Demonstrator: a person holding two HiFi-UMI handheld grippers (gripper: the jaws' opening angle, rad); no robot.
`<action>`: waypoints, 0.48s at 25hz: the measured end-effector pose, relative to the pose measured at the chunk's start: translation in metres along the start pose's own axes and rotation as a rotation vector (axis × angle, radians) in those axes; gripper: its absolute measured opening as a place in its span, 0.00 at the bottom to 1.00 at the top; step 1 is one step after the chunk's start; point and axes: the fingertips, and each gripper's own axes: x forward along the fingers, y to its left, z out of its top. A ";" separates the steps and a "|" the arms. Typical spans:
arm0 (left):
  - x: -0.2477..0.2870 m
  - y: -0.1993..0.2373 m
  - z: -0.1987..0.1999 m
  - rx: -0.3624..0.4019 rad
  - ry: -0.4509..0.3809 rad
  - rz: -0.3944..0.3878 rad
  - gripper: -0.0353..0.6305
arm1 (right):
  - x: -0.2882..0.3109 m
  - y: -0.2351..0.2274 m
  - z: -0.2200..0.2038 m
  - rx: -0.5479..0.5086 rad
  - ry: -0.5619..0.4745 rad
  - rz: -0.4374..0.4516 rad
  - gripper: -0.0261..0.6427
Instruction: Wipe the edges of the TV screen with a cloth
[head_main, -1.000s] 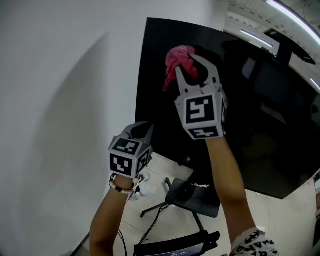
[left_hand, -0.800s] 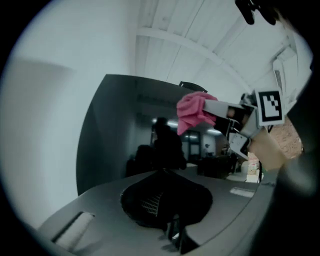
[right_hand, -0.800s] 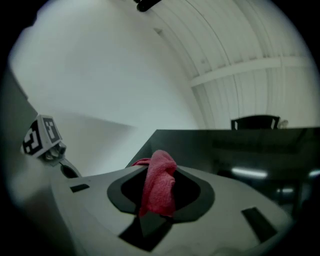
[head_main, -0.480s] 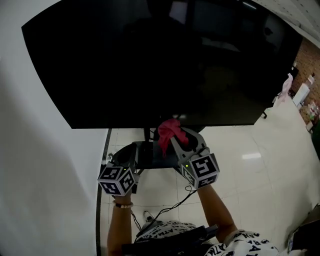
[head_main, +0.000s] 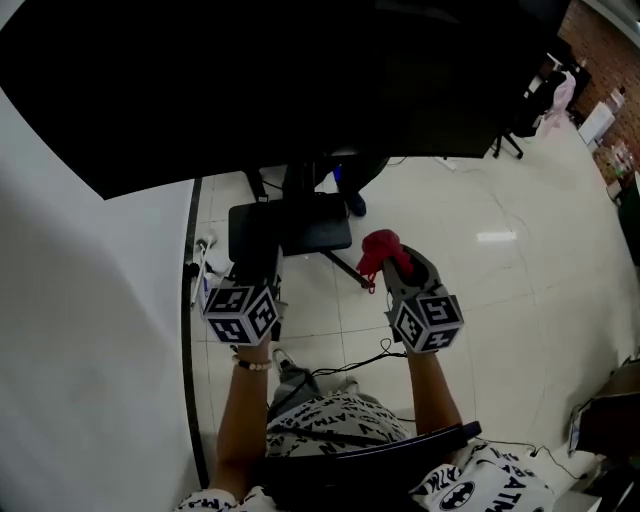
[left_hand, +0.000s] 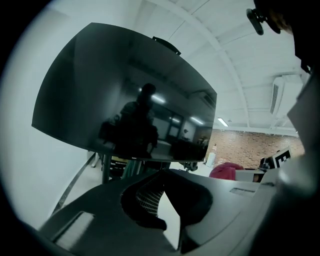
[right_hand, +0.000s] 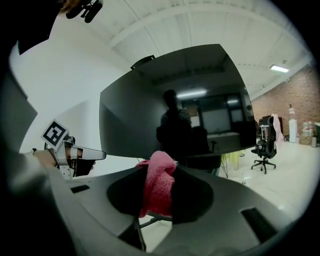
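**Pink cloth pinched in the right gripper, held low and clear of the TV**

From the head view, the big dark TV screen (head_main: 280, 80) fills the far part of the scene, its lower edge running across above both grippers. The right gripper (head_main: 393, 258) is down over the pale tiled floor (head_main: 480, 290), with its jaws clamped on a bunched pink cloth (head_main: 377, 248). The cloth is well below the screen's bottom edge and not touching it, just to the right of the black stand base (head_main: 310, 225). The left gripper (head_main: 258, 270) sits to the left at about the same height, its tips over the near left corner of that base. A white wall (head_main: 90, 350) takes up the left side.

In the left gripper view, the left gripper's (left_hand: 161, 171) jaws meet at their tips with nothing between them. Only a sliver of floor shows through the hollow behind the tips. The TV screen (left_hand: 100, 85) looms beyond, reflecting a dark figure. The cloth (left_hand: 226, 170) peeks in low at the right, and a brick wall (left_hand: 245, 147) lies far behind it.

In the right gripper view, the right gripper's (right_hand: 159, 169) jaws are closed on the cloth (right_hand: 157, 182), which stands up in a fold between them and hangs down into the hollow. The TV screen (right_hand: 150, 110) is ahead and apart from it. The left gripper (right_hand: 75, 152) shows at the left, and an office chair (right_hand: 265, 142) stands far off to the right.
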 end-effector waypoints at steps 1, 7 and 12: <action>0.001 -0.008 -0.003 0.005 0.007 -0.010 0.03 | -0.004 -0.004 -0.005 0.016 0.004 -0.007 0.23; 0.007 -0.049 -0.020 -0.024 0.008 -0.073 0.03 | -0.013 0.002 -0.022 -0.026 0.019 -0.007 0.23; 0.007 -0.063 -0.026 -0.025 0.017 -0.083 0.03 | -0.017 0.013 -0.009 -0.085 -0.005 0.022 0.23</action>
